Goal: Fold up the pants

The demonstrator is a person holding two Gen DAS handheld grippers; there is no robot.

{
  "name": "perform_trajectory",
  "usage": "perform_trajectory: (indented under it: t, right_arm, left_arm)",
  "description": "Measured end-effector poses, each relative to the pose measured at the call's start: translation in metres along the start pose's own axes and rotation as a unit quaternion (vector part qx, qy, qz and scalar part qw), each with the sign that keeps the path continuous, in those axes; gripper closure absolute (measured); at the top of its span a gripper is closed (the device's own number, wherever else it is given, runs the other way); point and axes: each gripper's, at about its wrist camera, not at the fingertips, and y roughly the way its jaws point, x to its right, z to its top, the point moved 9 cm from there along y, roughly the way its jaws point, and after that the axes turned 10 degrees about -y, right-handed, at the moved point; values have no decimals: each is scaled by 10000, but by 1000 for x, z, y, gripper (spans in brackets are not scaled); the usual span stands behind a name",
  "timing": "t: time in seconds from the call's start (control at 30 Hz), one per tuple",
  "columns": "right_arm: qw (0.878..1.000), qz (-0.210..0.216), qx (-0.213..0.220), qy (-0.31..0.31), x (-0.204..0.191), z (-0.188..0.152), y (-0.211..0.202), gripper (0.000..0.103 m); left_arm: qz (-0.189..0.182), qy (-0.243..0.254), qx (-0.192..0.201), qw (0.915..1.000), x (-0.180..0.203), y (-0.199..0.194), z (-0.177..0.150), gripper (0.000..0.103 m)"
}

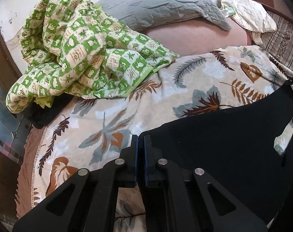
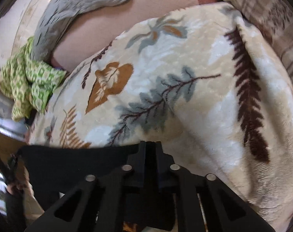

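both black two-finger grippers, left [image 1: 140,141] and right [image 2: 150,147], have fingers clamped on the black fabric pants [image 1: 223,145], stretched between them above the leaf-patterned bed blanket [image 1: 117,116], probably to straighten it for folding.

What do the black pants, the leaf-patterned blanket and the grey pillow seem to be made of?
The black pants look like a smooth, matte knit fabric, possibly cotton or synthetic: no sheen, soft drape. The cream leaf-patterned blanket seems a plush fleece: a fuzzy pile shows in the right wrist view. The grey pillow appears to be quilted or crinkled woven cloth, judging by its stitched creases.
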Motion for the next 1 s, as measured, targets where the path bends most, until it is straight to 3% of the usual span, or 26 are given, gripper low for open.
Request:
perform_trajectory:
  t: [0.13,0.23,0.33,0.43,0.63,0.8,0.87,1.0]
  right_arm:
    - [9974,-86,538,-479,-13,2,-32,98]
    - [9929,-8,795,-885,-28,-11,-58,98]
    - [9880,100,911,-1243,-40,-41,-79,98]
    - [9833,217,1031,-1483,-47,-81,-98,98]
    - [9782,279,1036,-1777,-45,-144,-124,98]
    - [9774,309,566,-2012,-41,-181,-116,99]
    - [9764,230,389,-2110,-42,-190,-110,99]
    - [9772,254,516,-2043,-41,-192,-116,99]
  left_arm:
    - [32,182,251,9995,3,-18,4,100]
    - [42,583,653,9961,9,-46,-4,100]
    - [151,1090,862,9902,19,-70,-33,100]
    - [233,1295,951,9867,24,-91,-70,100]
    - [423,742,1076,9905,-2,-128,-134,100]
    - [314,506,562,9966,-3,-106,-189,100]
    - [273,328,543,9976,-1,-104,-196,100]
    - [196,-28,704,9973,-6,-111,-198,100]
